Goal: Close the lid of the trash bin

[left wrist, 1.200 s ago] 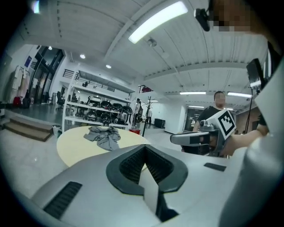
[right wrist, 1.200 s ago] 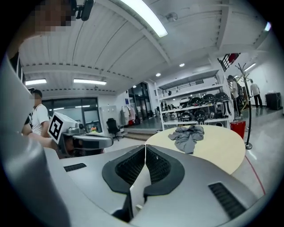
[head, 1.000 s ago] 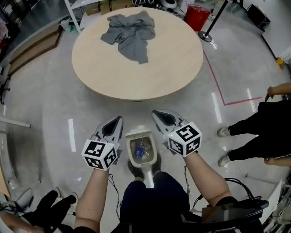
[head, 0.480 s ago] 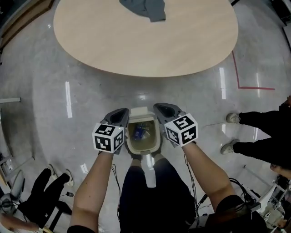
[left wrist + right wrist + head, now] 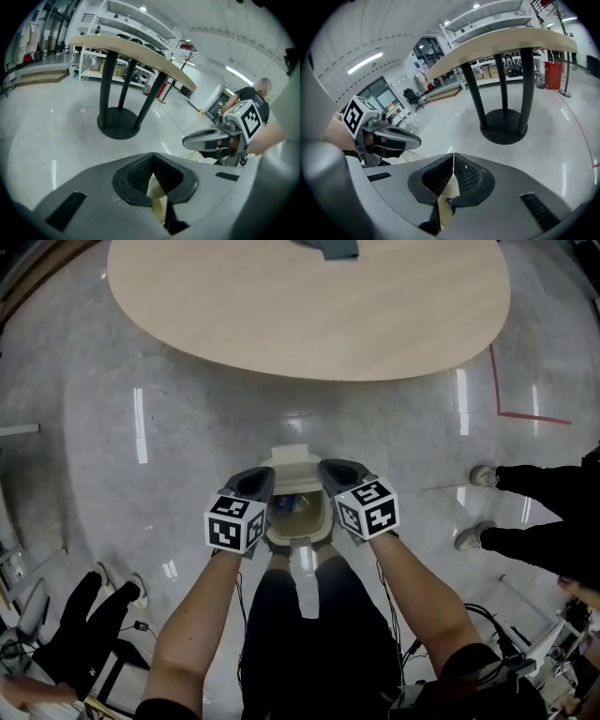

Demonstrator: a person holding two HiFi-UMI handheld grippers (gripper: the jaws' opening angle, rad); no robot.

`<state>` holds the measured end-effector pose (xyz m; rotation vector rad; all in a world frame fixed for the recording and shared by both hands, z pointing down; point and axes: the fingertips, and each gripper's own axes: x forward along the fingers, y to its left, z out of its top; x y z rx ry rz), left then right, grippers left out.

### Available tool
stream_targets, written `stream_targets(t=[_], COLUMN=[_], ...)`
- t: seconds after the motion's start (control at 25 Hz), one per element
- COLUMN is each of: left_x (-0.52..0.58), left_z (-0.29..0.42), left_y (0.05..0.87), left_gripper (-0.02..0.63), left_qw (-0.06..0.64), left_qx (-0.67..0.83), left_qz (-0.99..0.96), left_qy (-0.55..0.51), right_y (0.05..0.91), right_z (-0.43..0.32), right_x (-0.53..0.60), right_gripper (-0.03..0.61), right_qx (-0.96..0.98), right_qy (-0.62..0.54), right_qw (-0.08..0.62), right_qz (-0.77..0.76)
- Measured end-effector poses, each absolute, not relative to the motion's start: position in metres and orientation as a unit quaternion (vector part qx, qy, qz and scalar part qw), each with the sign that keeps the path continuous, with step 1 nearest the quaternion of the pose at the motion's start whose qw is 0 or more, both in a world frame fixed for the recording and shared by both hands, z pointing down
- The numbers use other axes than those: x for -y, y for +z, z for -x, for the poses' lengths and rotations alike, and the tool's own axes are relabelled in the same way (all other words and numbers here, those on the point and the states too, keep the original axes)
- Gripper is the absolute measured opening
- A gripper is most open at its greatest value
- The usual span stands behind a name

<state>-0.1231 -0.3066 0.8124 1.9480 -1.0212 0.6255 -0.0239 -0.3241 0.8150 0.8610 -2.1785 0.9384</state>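
A small cream trash bin point(image 5: 298, 517) stands open on the floor by my feet, with some litter inside. Its pale lid point(image 5: 306, 585) stands up on the near side, towards my legs. My left gripper point(image 5: 257, 481) is shut and sits against the bin's left rim. Shut as well, my right gripper point(image 5: 336, 471) is at the right rim. In the left gripper view the jaws point(image 5: 152, 161) meet, and a cream strip of the bin point(image 5: 157, 200) shows below them. The right gripper view shows the same: closed jaws point(image 5: 453, 159) over the cream bin point(image 5: 445, 207).
A round wooden table point(image 5: 309, 306) fills the top of the head view, a grey cloth point(image 5: 334, 247) at its far edge. Its dark pedestal base point(image 5: 119, 124) stands just ahead. Someone's black-clad legs point(image 5: 539, 512) stand at the right, another person point(image 5: 84, 620) lower left.
Both grippers have drawn in from beside the bin to its two rims. The head view has tipped down, so the table slid towards the top.
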Motion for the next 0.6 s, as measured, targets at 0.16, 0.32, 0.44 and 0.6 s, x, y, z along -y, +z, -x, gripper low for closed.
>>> stream_targets(t=[0.16, 0.32, 0.44, 0.6], left_x=[0.265, 0.215, 0.185, 0.154], left_z=[0.114, 0.105, 0.100, 0.093], left_y=[0.821, 0.839, 0.862, 0.895], left_gripper=[-0.003, -0.003, -0.003, -0.003], left_qw=[0.425, 0.454, 0.472, 0.486], left_qx=[0.389, 0.383, 0.376, 0.356], left_qz=[-0.771, -0.756, -0.746, -0.739], left_qy=[0.270, 0.274, 0.283, 0.300], right_y=[0.822, 0.839, 0.862, 0.896], right_z=[0.017, 0.007, 0.002, -0.003], right_x=[0.280, 0.228, 0.198, 0.167], right_gripper=[0.011, 0.010, 0.011, 0.011], right_qx=[0.811, 0.795, 0.785, 0.774], right_qy=[0.371, 0.397, 0.410, 0.424], right_qw=[0.319, 0.334, 0.349, 0.369], right_qz=[-0.321, -0.315, -0.306, -0.292])
